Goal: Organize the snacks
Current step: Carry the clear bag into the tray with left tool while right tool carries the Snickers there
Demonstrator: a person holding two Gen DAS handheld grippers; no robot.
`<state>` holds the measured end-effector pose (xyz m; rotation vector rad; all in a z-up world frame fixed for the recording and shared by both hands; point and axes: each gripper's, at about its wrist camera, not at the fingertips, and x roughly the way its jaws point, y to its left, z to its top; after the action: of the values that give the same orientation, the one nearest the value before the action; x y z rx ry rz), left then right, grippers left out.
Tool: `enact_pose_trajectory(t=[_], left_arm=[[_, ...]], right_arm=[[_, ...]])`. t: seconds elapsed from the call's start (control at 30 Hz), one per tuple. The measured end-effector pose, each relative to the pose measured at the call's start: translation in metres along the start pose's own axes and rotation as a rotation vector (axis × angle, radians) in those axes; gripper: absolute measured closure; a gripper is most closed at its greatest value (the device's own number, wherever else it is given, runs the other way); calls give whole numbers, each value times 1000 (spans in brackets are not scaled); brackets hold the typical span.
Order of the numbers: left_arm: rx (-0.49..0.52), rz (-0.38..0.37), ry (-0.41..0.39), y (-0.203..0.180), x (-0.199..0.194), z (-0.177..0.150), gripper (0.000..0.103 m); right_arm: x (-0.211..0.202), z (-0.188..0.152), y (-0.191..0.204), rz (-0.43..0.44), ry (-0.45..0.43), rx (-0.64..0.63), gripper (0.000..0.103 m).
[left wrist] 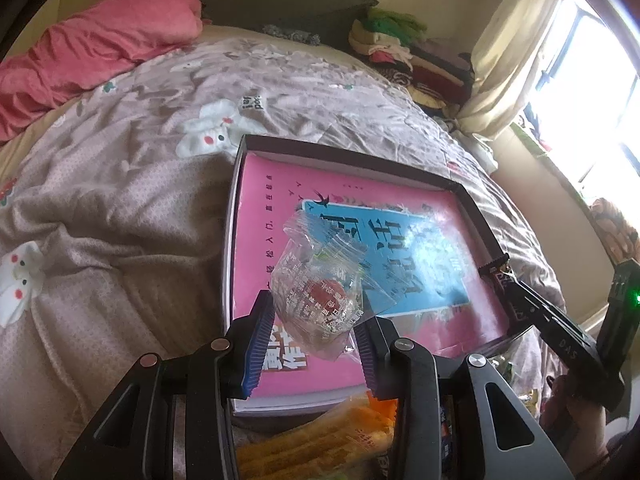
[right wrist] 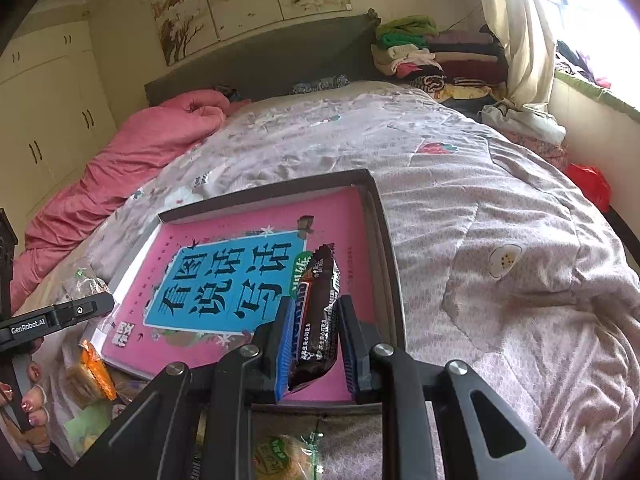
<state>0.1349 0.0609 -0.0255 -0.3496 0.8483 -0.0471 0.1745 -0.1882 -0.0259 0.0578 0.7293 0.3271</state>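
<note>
Daylight is pouring in from the window [left wrist: 592,92] on the right, blowing out to pure white there. It is throwing glare across the clear wrapper [left wrist: 320,280] and the glossy pink book [right wrist: 256,280]. The bed [right wrist: 460,200] is sitting in soft, even light. Fisheye bending is curving every edge, and the corners are darkening to black.

A bed is covered by a mauve quilt [right wrist: 500,208] printed with rabbits, with a pink blanket [left wrist: 96,48] bunched by the dark headboard [right wrist: 260,60]. Folded clothes [right wrist: 420,56] are stacked beside a cream curtain [left wrist: 516,52]; white wardrobes [right wrist: 48,112] are seen behind.
</note>
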Motion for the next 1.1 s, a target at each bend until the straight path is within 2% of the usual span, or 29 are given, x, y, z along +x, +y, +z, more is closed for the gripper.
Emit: enact_pose_trajectory(t=[0.37, 0.9, 1.1], left_arm=[[30, -15, 46, -6, 8, -4, 62], [30, -18, 66, -7, 11, -6, 61], [25, -7, 58, -4, 9, -5, 57]], right_arm=[[2, -3, -5, -33, 26, 1, 81], [-10, -6, -6, -55, 19, -15, 80], [-15, -6, -4, -45, 12, -25, 80]])
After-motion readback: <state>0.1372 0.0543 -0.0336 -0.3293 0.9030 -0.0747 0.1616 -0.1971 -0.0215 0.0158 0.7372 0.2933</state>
